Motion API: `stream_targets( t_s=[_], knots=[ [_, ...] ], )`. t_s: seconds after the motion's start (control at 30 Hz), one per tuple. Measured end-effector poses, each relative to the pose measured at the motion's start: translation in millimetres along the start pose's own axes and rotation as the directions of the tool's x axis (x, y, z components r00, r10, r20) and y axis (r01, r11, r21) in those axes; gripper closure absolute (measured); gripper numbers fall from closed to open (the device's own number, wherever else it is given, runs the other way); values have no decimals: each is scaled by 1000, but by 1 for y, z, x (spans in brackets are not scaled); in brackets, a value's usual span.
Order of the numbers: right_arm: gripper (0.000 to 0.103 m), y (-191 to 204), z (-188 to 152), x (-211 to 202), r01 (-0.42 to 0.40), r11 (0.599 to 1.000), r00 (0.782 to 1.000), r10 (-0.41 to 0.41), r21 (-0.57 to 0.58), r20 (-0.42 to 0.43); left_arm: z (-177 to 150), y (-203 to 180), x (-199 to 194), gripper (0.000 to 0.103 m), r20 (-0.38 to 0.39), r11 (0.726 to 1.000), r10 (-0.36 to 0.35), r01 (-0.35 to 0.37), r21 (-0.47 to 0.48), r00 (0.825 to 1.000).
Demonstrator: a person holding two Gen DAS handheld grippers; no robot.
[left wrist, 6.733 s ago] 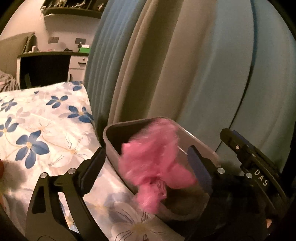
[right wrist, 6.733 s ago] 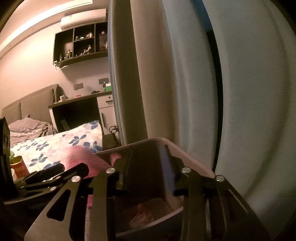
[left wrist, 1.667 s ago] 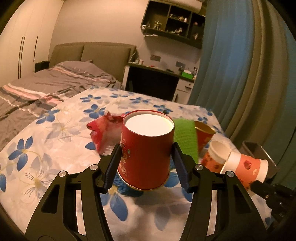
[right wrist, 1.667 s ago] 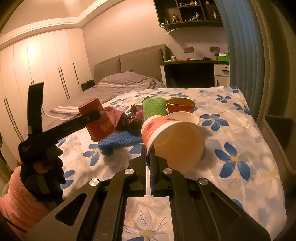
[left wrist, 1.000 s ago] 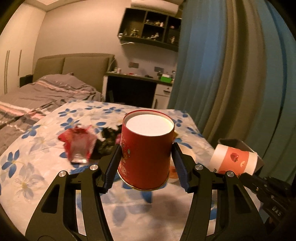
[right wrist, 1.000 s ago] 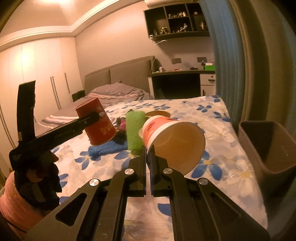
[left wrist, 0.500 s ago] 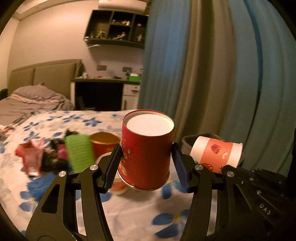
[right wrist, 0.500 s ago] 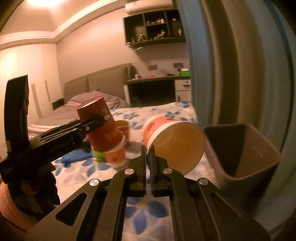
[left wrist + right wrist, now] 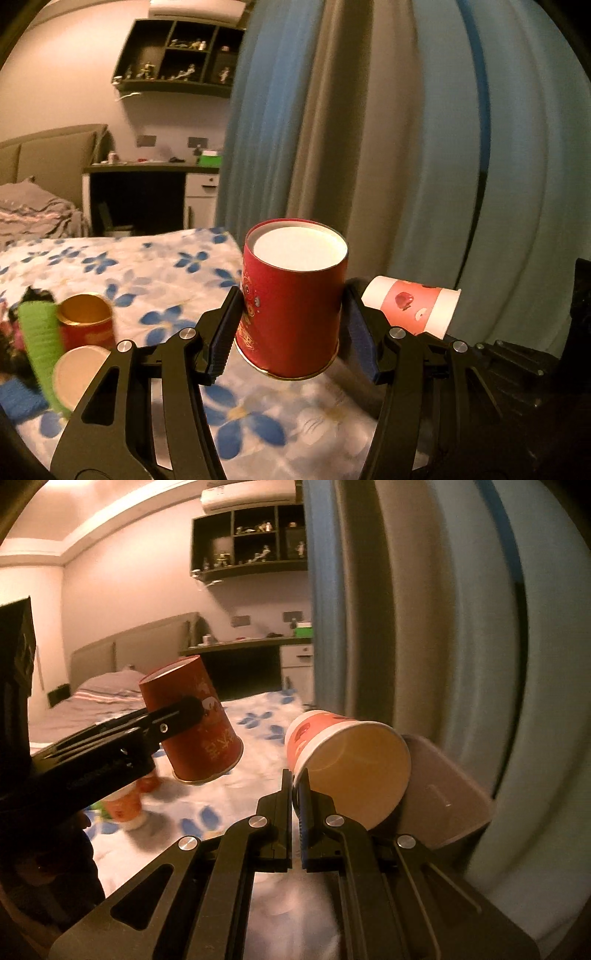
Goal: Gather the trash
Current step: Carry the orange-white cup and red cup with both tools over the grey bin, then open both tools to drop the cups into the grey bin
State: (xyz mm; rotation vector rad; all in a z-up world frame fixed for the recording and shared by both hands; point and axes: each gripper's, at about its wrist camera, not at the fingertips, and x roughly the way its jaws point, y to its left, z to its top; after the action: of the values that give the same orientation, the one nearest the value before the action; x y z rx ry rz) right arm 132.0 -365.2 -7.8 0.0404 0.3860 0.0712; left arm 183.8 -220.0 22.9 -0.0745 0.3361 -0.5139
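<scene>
- Red cup [image 9: 291, 306] in my left gripper [image 9: 293, 332]: deep red wall, pale print, white base, gold rim.
- Orange cup [image 9: 347, 764] in my right gripper [image 9: 296, 805]: orange-red with white bands and red fruit print, tan inside.
- Both grippers black, blue pads.
- Bedsheet [image 9: 155, 273]: white with blue flowers.
- Curtain [image 9: 424, 147]: blue and beige stripes.
- Bin [image 9: 443, 797]: grey-brown.
- On the sheet I see a green roll [image 9: 38, 339], a blue cloth [image 9: 18, 398], a gold-lined red cup.

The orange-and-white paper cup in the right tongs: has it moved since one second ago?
Yes. The orange-and-white paper cup now overlaps the grey plastic bin beside the bed; earlier a gap lay between them.
</scene>
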Motion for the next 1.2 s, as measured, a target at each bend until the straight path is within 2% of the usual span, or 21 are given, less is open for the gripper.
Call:
stream_targets(
  t_s=[0.17, 0.47, 0.73, 1.2],
  knots=[
    [99, -17, -2, 13, 47, 999, 999, -47, -1, -14, -4, -14, 31, 48, -20, 999, -52, 52, 9, 998],
    [99, -31, -7, 32, 85, 996, 995, -84, 6, -61, -14, -24, 75, 48, -58, 996, -90, 89, -26, 994],
    [99, -41, -11, 41, 113, 993, 989, -111, 19, -96, -22, -28, 97, 48, -84, 990, -136, 132, -51, 987],
    [99, -47, -15, 50, 126, 991, 982, -120, 36, -143, -35, -38, 120, 47, -142, 981, -193, 191, -34, 971]
  ],
)
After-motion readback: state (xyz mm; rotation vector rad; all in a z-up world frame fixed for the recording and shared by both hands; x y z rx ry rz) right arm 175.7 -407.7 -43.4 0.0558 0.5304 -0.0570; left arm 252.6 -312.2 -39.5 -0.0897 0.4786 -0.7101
